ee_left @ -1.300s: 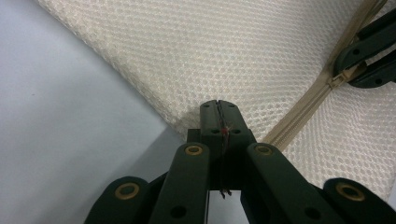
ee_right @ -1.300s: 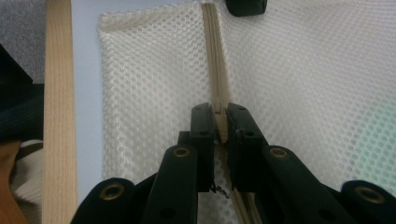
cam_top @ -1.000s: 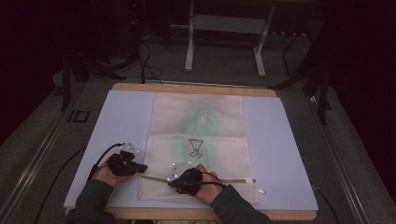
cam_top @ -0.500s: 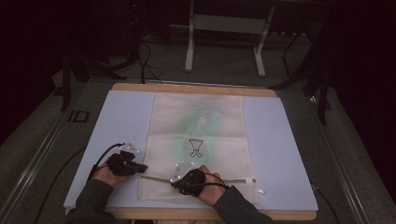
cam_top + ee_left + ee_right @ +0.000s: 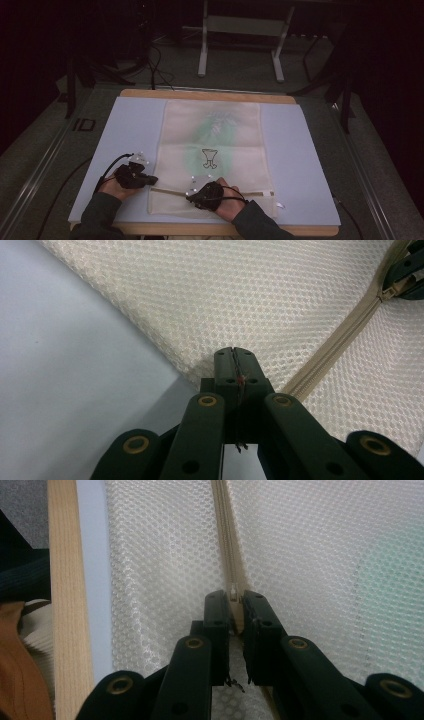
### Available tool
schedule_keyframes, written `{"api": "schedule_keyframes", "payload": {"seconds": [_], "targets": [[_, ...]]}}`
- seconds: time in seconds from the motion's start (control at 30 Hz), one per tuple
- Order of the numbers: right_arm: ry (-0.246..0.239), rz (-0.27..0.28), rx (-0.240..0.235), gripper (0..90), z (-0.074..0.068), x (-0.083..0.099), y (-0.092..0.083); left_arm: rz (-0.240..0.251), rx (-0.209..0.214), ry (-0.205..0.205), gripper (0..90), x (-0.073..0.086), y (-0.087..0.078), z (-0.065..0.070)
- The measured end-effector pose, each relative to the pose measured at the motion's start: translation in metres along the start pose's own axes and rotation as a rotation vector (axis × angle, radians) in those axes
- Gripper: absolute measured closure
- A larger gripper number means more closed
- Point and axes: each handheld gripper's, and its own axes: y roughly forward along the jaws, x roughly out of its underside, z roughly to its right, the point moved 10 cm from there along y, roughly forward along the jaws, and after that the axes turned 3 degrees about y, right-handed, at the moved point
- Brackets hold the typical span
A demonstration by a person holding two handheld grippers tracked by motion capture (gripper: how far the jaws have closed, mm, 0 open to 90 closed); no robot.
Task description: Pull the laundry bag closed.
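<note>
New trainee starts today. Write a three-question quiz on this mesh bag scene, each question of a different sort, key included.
1. True or false: the left gripper is shut on the edge of the mesh bag.
2. What does the right gripper pinch? A) a green cloth B) the zipper pull C) a cable
3. Fill in: the zipper runs across the bag's end nearest the ____.

Key: 1 true. 2 B. 3 person. In the high view the left gripper sits at the bag's left edge and the right gripper on the zipper line, above the blue mat.
</note>
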Motion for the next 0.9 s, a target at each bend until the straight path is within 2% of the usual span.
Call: {"api": "schedule_keyframes", "payload": {"seconds": [0.9], "targets": [[-0.004,-0.018,0.016,82.1,0.004,0.013,-0.009,0.003,0.001,-0.008,90.0,0.000,0.000,0.000]]}}
